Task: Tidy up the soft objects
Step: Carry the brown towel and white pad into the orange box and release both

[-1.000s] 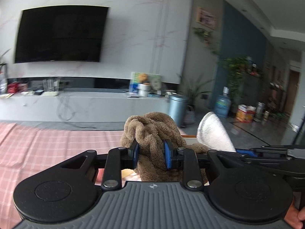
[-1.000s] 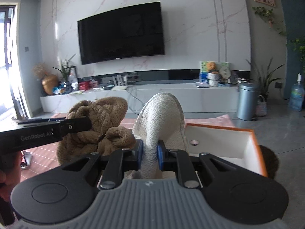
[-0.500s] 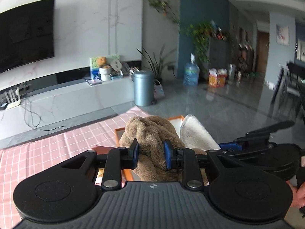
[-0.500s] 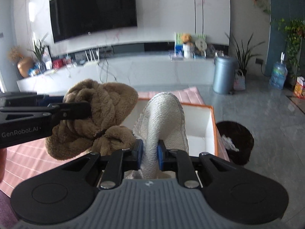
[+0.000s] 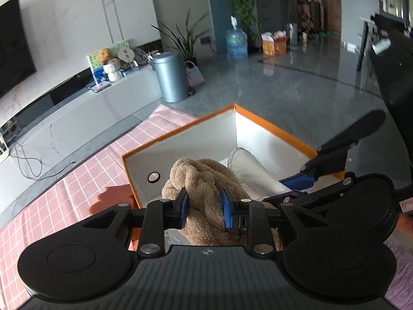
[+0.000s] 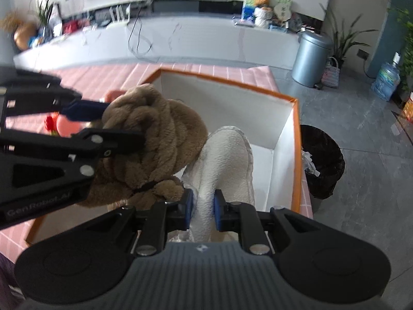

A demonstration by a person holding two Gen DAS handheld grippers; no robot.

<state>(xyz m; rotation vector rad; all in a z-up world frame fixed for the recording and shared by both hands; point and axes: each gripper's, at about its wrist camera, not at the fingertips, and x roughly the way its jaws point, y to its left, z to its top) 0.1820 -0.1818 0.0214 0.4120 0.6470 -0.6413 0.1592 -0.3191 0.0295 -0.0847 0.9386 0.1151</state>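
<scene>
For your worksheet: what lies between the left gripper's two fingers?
In the left wrist view, the left gripper pinches a brown plush towel above the orange-rimmed box.

Pink checked cloth [image 5: 64,196] covers the table, spreading left of the tongs. Way out ahead there's a grey bin [image 5: 170,76] on the floor, with a potted plant [image 5: 185,38] and a water jug [image 5: 236,44] off to its right. Low TV bench [image 6: 180,36] runs along the far wall, cables [image 6: 139,44] dangling down its front, toys [image 6: 260,7] sitting on top. Right of the tongs, down on the floor, a black wastebasket [image 6: 322,160] with some paper in it.
</scene>
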